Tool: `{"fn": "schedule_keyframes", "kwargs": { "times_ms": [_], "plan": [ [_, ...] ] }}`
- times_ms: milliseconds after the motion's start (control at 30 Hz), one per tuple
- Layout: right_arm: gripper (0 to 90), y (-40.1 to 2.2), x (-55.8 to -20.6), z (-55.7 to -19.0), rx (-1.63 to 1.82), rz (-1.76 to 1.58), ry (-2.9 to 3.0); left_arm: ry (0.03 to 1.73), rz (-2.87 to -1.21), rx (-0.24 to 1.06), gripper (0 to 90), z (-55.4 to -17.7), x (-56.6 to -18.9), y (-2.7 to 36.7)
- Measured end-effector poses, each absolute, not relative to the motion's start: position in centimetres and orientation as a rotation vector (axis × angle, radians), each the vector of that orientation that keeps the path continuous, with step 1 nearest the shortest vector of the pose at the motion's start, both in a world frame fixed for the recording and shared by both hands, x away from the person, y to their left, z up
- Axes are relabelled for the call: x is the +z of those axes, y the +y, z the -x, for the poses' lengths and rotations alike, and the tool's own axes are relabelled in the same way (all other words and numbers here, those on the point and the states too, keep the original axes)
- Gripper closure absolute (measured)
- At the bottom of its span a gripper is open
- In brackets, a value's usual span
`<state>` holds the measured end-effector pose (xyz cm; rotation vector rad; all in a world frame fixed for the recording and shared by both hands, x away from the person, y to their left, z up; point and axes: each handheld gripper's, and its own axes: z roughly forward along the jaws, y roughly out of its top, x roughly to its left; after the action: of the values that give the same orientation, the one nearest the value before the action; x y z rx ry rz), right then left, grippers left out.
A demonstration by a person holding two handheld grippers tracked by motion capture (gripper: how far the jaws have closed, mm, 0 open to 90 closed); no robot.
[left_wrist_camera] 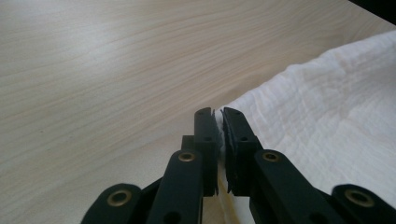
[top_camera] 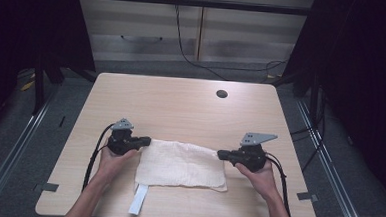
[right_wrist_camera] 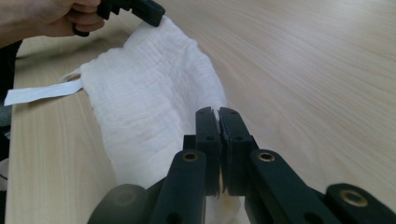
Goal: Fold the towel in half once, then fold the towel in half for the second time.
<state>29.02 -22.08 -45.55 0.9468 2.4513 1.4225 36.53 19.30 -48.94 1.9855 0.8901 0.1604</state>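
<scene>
One white cloth, lying flat and spread on the near half of the surface, its front hem close to the near edge, its left and right ends well short of the side edges. One narrow white strip reaching from the cloth's near-left corner almost to the surface's near rim. Two tongs, one in each hand. Left tongs at the cloth's far-left corner, jaws pressed together on a fold of the fabric; in the left gripper view a sliver of white cloth pinched between the black pads. Right tongs at the cloth's far-right corner, likewise clamped; in the right gripper view the cloth running up to the closed jaws, lifted slightly into a ridge there, with the strip and the other hand's tongs at the far end. Plenty of bare wood beyond the cloth: whole far half open, apart from one small dark round hole near the far-right corner. Narrow bare margins left and right of the hands.
</scene>
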Motion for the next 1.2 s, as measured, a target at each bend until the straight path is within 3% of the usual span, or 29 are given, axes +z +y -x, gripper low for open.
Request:
{"fn": "schedule_keyframes", "kwargs": {
  "times_ms": [900,1200],
  "plan": [
    [86.9,-19.1,-48.0,-23.8,1.237,-0.786,2.679,0.906,-1.974,0.190,85.2,-36.5,-48.9,18.8],
    [87.0,-19.2,-48.2,-23.1,1.326,-0.796,2.723,0.909,-1.981,0.204,85.2,-36.3,-49.0,18.3]
  ]
}}
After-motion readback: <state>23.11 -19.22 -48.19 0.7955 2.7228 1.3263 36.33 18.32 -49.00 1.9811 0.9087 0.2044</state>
